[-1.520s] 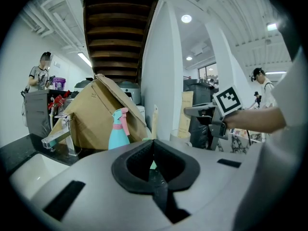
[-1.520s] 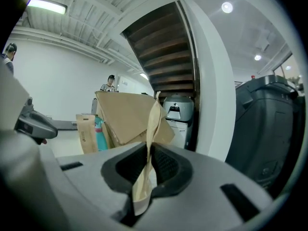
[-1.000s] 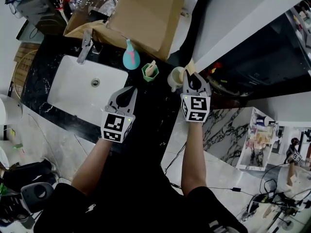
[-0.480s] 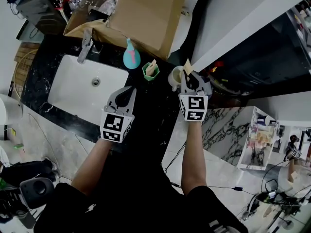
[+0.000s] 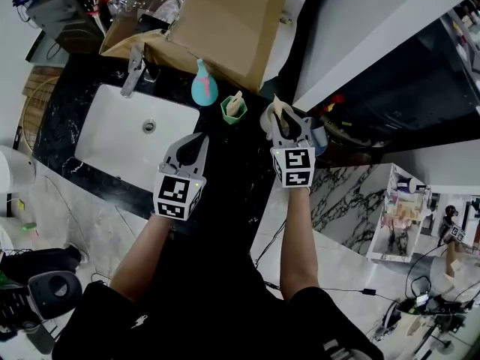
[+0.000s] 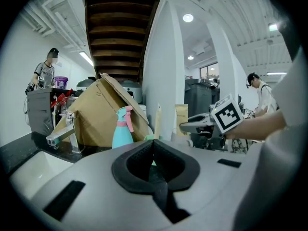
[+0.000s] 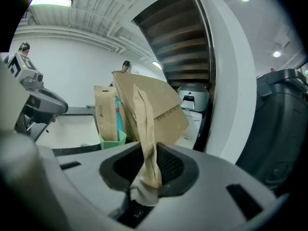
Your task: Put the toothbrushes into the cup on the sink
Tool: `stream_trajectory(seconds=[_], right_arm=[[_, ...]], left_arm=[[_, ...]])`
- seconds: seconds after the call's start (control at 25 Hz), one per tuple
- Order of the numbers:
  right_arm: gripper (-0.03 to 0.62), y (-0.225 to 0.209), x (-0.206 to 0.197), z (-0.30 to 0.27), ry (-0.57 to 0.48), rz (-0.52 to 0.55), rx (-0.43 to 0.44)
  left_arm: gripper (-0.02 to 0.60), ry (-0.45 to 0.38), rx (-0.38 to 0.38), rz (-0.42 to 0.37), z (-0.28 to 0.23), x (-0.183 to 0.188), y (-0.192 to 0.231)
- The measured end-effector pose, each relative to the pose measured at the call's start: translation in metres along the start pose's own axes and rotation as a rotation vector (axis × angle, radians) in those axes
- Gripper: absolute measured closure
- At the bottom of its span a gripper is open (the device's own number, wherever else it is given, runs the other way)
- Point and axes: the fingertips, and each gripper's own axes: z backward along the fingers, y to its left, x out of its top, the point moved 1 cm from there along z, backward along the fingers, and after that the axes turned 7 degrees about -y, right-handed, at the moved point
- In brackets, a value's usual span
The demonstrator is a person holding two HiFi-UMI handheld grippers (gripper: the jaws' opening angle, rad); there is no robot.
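My right gripper (image 5: 288,128) is shut on a toothbrush in a tan paper wrapper (image 7: 146,138) that sticks up out of its jaws. In the head view the wrapped toothbrush (image 5: 280,109) hangs over a white cup (image 5: 267,120), which the gripper partly hides. To the left stands a green cup (image 5: 232,112) with another wrapped toothbrush (image 7: 106,115) in it. My left gripper (image 5: 195,145) hovers over the dark counter near the basin, shut with nothing between its jaws; the green cup (image 6: 148,137) shows just beyond them.
A white sink basin (image 5: 112,148) with a faucet (image 5: 133,70) lies at the left. A teal spray bottle (image 5: 202,88) stands behind the green cup. A large cardboard box (image 5: 225,21) leans at the back. People stand in the background.
My right gripper has moved left and down with the wrapped toothbrush, from beside the white cup to over it. The left gripper has stayed where it was.
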Motion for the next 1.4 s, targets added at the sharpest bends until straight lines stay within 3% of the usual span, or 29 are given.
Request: stream_trajectory(seconds=[0.48,0.84,1.08,1.24,1.4], right_arm=[[0.509,0.015,-0.012,0.011,0.06,0.049,0.029],[0.508,0.019,-0.011,0.04,0.048,0.03,-0.011],[0.508,0.028,-0.001,0.062,0.027,-0.005,-0.067],[0.508,0.041,0.019,0.084,-0.011,-0.061,-0.124],[0.511,0.057,0.041,0.113,-0.065,-0.137,-0.179]], left_arm=[[0.578,-0.009,0.016,-0.027,0.023,0.003,-0.001],[0.578,-0.04,0.006,-0.044,0.04,0.015,0.002],[0.58,-0.089,-0.033,-0.042,0.046,0.03,0.007],[0.58,-0.125,-0.113,0.011,0.06,0.043,0.011],[0.579,-0.157,-0.172,0.003,0.075,0.058,0.015]])
